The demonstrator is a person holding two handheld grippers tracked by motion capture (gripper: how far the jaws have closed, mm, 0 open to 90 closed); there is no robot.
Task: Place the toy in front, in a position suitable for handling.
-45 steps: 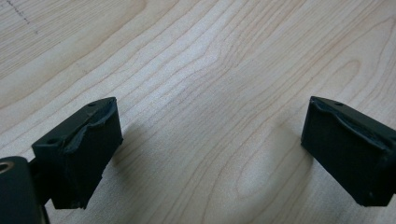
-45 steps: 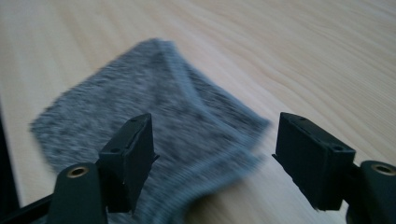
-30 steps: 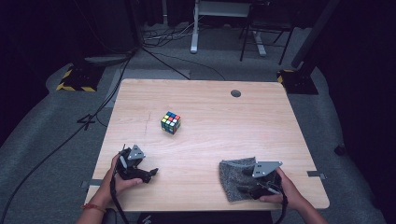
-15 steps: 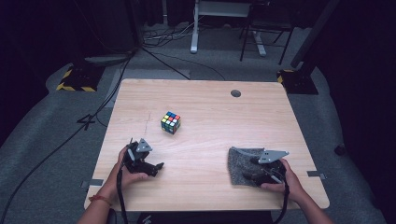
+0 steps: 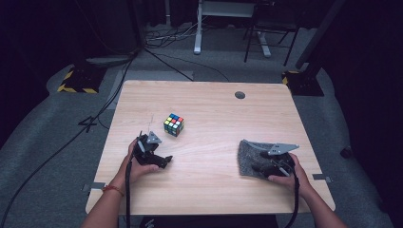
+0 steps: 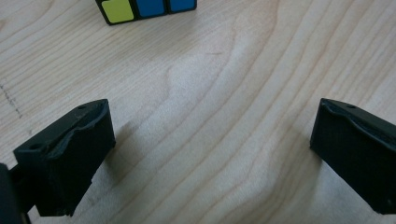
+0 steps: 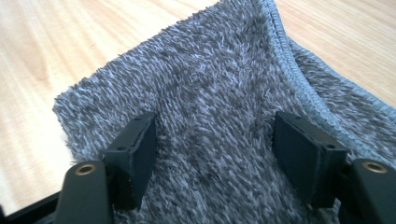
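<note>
Cloth: a grey, fuzzy cloth (image 5: 251, 159) with a stitched hem, rumpled, one edge folded up; it lies on the desk (image 5: 209, 118) at about 4 o'clock.
Right claw: the right claw (image 7: 212, 154) is over the cloth, jaws spread apart with pile between them, clamping nothing.
Left claw: the left claw (image 6: 205, 154) is wide open above bare wood at 8 o'clock, empty.
Cube: a colour puzzle cube (image 5: 174, 124) sits near the centre, at 1 o'clock from the left claw, well apart from the cloth.
</note>
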